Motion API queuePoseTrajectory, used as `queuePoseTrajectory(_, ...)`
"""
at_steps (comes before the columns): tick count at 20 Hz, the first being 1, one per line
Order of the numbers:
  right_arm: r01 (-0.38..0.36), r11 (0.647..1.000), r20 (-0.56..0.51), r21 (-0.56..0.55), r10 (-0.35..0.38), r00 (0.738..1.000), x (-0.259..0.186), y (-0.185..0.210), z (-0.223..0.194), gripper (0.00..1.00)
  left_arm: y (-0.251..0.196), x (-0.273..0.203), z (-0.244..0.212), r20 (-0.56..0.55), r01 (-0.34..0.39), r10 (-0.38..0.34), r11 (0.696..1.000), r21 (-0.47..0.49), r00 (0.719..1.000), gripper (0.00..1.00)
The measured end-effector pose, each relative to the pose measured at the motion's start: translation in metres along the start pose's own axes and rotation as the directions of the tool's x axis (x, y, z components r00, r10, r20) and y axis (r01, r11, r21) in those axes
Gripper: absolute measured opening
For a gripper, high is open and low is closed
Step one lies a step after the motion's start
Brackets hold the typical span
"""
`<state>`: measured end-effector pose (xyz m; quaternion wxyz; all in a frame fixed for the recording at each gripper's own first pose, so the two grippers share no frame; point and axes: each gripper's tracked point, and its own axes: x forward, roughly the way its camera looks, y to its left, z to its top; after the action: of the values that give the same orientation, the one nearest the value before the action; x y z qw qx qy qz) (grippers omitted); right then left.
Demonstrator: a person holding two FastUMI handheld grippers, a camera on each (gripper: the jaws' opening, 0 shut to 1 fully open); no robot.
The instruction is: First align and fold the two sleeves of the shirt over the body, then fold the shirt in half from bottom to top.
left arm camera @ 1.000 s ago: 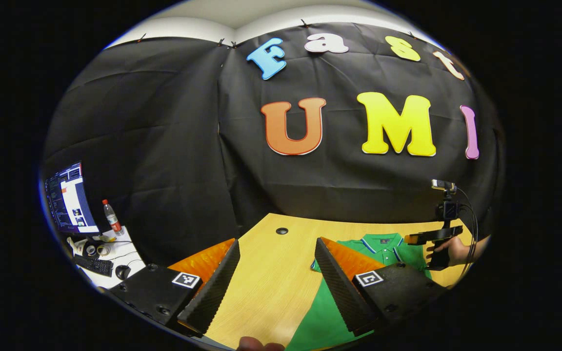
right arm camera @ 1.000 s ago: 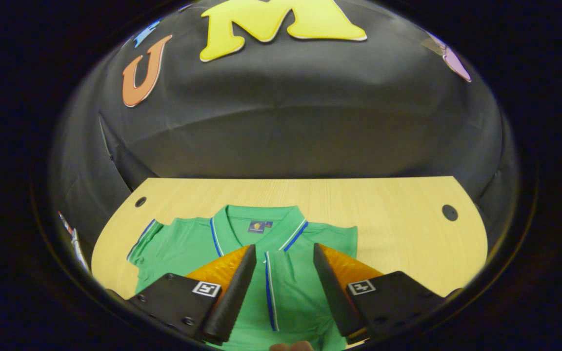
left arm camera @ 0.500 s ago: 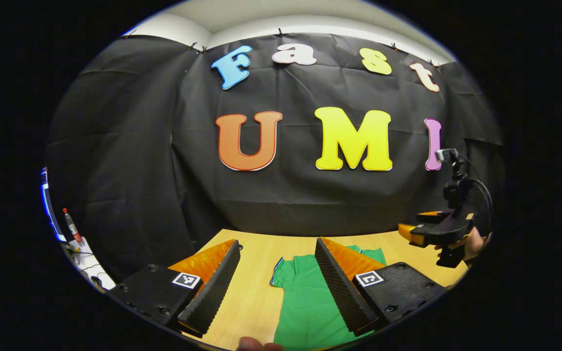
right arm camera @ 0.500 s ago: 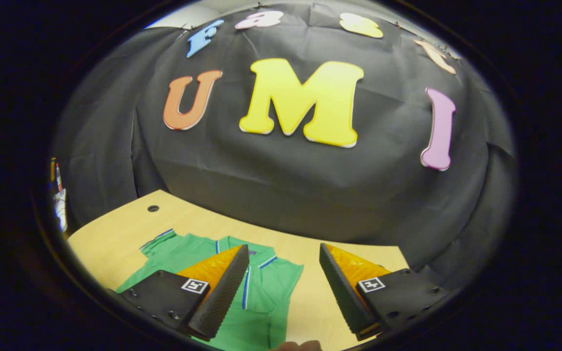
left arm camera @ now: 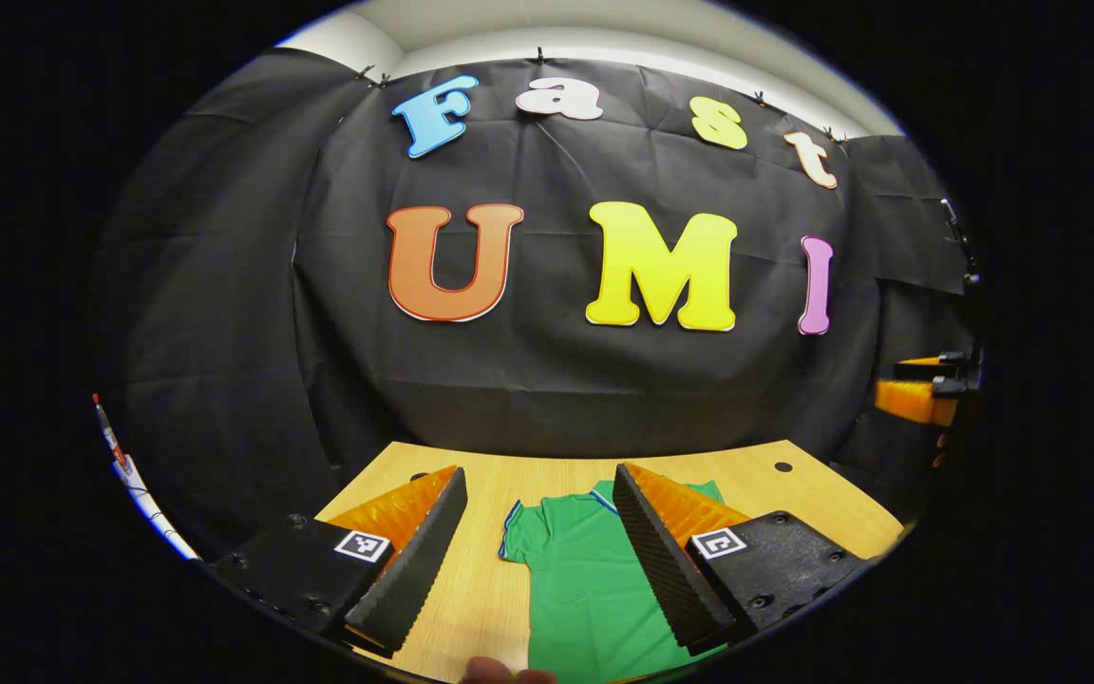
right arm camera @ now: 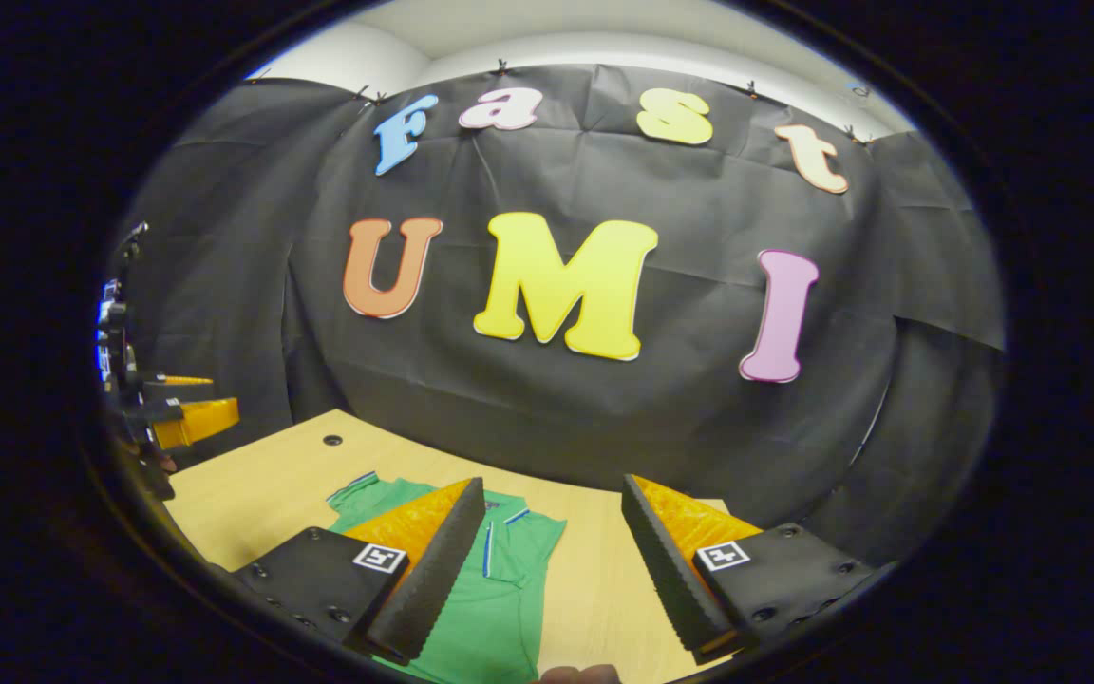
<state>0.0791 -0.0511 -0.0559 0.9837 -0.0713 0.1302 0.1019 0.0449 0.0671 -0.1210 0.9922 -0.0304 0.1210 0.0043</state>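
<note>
Both tools are released and grasp nothing. The left gripper [left arm camera: 528, 546] hangs above the table [left arm camera: 794, 494], fingers spread, with the shirt's [left arm camera: 585, 579] left sleeve [left arm camera: 514, 532] between them and well below. The right gripper [right arm camera: 547, 560] is spread too, over the shirt's right edge, where no sleeve sticks out; it may already be folded in. The shirt lies flat, collar [right arm camera: 509, 513] toward the far wall.

The step in hand looks like the left sleeve fold. Next, the left gripper must drop to the cuff, pinch it and carry it over the body.

Writing: the neck label is too small to read; the square markers on the fingers carry only patterns.
</note>
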Motion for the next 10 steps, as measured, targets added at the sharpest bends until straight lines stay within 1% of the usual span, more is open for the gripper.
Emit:
queuePoseTrajectory(1,0.015,1.0,0.007,-0.002,-0.015,1.0,-0.008,-0.003,0.004,0.95,0.005,0.005,-0.003,-0.006,0.002,-0.002,1.0,-0.002,1.0,0.99)
queuePoseTrajectory(4,0.054,0.998,0.031,-0.019,-0.053,0.998,-0.028,-0.008,0.015,0.95,0.009,0.02,-0.015,-0.034,0.023,-0.024,1.0,-0.005,0.999,1.0)
queuePoseTrajectory(5,0.063,0.998,0.031,-0.022,-0.062,0.998,-0.033,-0.009,0.015,0.92,0.009,0.026,-0.019,-0.037,0.033,-0.033,0.999,-0.003,0.999,1.0)
queuePoseTrajectory(7,0.077,0.997,0.026,-0.01,-0.076,0.997,-0.04,-0.008,0.014,0.95,0.011,0.039,-0.024,-0.044,0.055,-0.055,0.998,0.005,0.998,0.99)
queuePoseTrajectory(10,0.105,0.994,0.027,-0.004,-0.105,0.994,-0.049,-0.007,0.014,0.94,0.023,0.064,-0.039,-0.069,0.054,-0.053,0.999,0.004,0.996,0.99)
